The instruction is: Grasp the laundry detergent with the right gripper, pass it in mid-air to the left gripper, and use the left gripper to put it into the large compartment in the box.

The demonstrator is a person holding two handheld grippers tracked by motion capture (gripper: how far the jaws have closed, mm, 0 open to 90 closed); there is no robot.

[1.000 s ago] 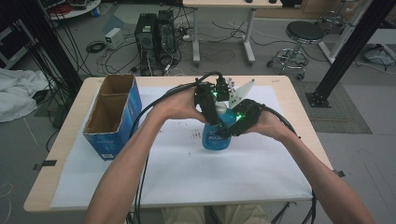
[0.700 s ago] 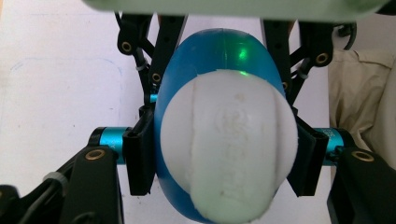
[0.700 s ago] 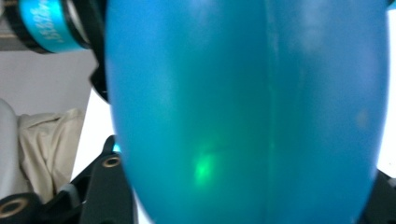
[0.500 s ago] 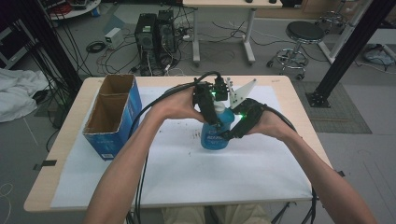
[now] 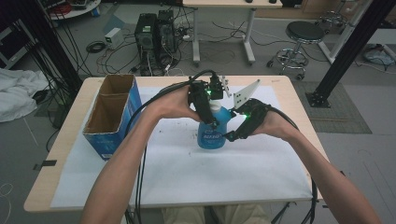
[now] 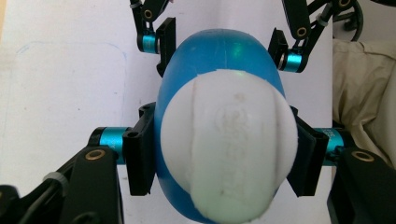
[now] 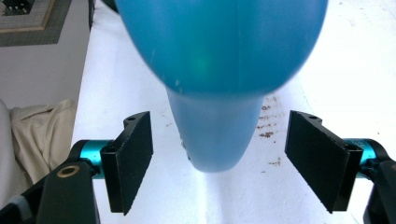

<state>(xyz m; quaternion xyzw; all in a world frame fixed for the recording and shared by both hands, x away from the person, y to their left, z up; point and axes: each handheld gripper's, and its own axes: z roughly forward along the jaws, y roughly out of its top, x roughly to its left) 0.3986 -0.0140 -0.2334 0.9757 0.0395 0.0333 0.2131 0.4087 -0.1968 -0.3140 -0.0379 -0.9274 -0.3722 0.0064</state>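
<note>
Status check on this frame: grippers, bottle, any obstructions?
Left gripper shut on blue bottle at its white cap. Right gripper open, jaws just opened off the bottle. Cardboard box stands well aside.

Left gripper [image 5: 211, 122] points down from above, fingers [image 6: 140, 154] clamped tight; right gripper [image 5: 232, 136] reaches in from the right, its fingers [image 7: 128, 161] just spreading apart.

The blue glossy plastic bottle [image 5: 211, 130] has a matt white plastic cap [image 6: 231, 149]; the white paper sheet [image 5: 187, 172] is smooth, and the brown cardboard box [image 5: 112, 116] looks rough and dull.
</note>
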